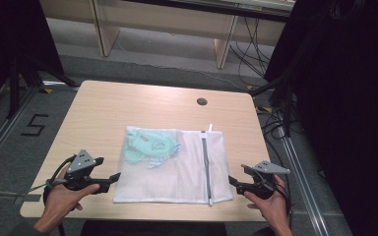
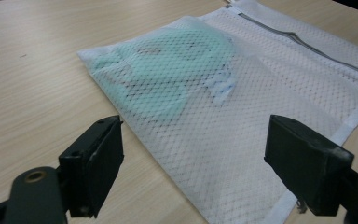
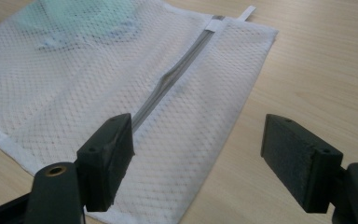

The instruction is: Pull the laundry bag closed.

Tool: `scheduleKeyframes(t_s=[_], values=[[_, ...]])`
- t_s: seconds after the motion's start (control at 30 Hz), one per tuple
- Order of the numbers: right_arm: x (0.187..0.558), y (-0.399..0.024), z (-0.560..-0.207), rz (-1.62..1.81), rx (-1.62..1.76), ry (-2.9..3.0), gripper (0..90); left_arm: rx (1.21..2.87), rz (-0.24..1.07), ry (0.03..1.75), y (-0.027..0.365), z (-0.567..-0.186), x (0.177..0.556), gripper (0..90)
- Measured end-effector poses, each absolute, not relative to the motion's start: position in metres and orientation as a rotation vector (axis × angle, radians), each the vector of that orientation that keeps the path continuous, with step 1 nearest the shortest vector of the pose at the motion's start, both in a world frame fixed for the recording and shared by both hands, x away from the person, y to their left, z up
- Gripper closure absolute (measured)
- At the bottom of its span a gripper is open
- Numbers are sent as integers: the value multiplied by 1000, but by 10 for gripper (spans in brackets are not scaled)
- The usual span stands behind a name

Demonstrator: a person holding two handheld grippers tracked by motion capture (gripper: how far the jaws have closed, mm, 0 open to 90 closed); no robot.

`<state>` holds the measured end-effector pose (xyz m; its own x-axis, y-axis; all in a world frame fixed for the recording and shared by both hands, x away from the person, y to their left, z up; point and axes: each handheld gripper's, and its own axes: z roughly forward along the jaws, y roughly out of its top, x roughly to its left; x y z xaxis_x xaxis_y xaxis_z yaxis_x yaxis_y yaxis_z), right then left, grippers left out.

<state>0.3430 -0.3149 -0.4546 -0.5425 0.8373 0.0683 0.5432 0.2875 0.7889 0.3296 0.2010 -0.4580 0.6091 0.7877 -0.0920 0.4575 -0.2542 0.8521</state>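
Your left tool and right tool sit wide and empty at nine and three o'clock of the mesh laundry bag, flat mid-tabletop, bracketing its near corners for a two-sided pickup

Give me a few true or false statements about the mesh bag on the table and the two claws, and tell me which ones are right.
1. The white mesh bag lies flat on the wooden table. True.
2. The left claw is shut on the bag's edge. False: its jaws stand open, with nothing between the pads.
3. A mint-green item sits inside the bag, at the end away from the zipper. True.
4. The zipper has been opened all the way. False: it looks closed along its length.
5. The right claw is open, near the zipper side of the bag. True.
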Motion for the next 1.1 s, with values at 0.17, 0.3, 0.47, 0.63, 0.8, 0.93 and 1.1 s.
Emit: scheduleKeyframes(t_s=[0.17,0.3,0.47,0.63,0.8,0.93,1.1], values=[[342,-313,-456,1143,1276,2204,263,1900,427,999,199,-459,329,189],[342,-312,-456,1131,1259,2218,282,1919,419,984,198,-459,329,190],[343,-313,-456,1101,1196,2251,258,1914,400,982,196,-459,329,190],[342,-310,-457,1114,1208,2279,225,1928,395,957,191,-458,328,191],[343,-307,-460,1111,1159,2307,199,1936,382,946,181,-459,326,191],[342,-304,-462,1094,1157,2327,197,1960,370,903,171,-461,327,196],[341,-297,-466,1061,1115,2407,206,1985,350,857,159,-462,329,202]])
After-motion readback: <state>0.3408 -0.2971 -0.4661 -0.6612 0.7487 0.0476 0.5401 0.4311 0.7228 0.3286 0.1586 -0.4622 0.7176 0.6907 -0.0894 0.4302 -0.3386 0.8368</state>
